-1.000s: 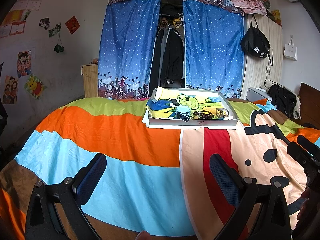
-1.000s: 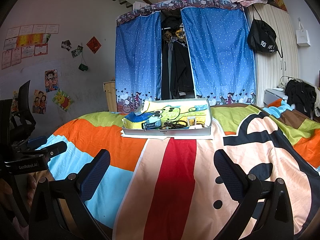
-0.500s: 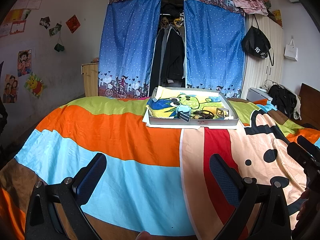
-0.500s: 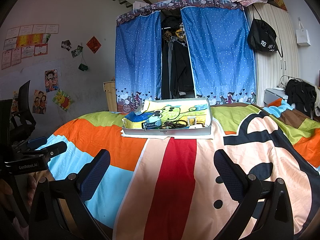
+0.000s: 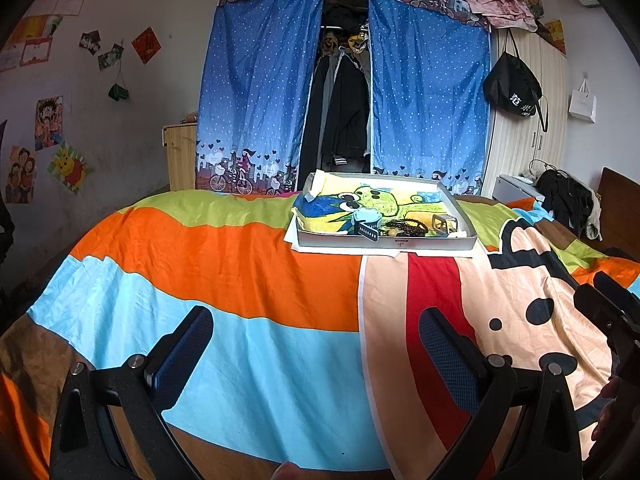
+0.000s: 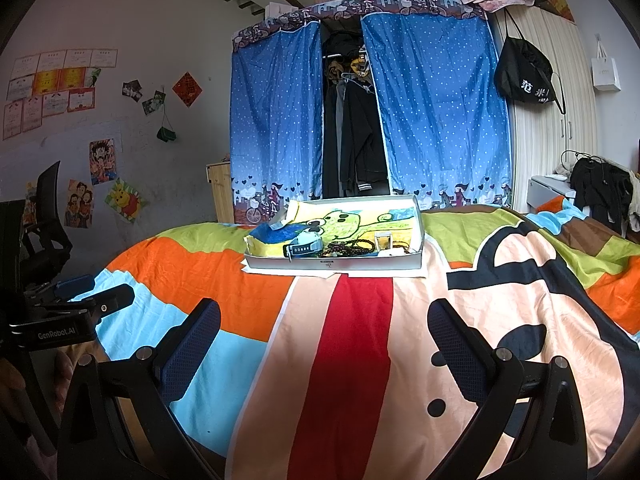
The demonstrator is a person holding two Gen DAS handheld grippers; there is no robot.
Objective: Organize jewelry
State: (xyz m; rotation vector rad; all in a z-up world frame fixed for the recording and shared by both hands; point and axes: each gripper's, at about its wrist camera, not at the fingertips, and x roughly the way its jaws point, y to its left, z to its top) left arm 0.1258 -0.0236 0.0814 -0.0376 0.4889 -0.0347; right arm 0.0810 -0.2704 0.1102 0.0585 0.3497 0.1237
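Note:
A shallow white box (image 5: 466,236) (image 6: 416,258) lined with a cartoon drawing sits on the far side of the bed. Along its front lie a blue watch (image 5: 366,222) (image 6: 306,245), dark bead bracelets (image 5: 406,227) (image 6: 352,247) and a small square metal piece (image 5: 444,223) (image 6: 384,239). My left gripper (image 5: 316,344) hovers open over the near bedspread, well short of the box, with nothing between its fingers. My right gripper (image 6: 324,338) is likewise open and empty, at about the same distance. Each gripper shows at the edge of the other's view.
The bed carries a bright striped cartoon bedspread (image 5: 240,264) (image 6: 500,292). Blue curtains (image 5: 260,100) with hanging clothes stand behind. A black bag (image 5: 514,92) hangs on a wardrobe at right; an office chair (image 6: 44,216) stands at left.

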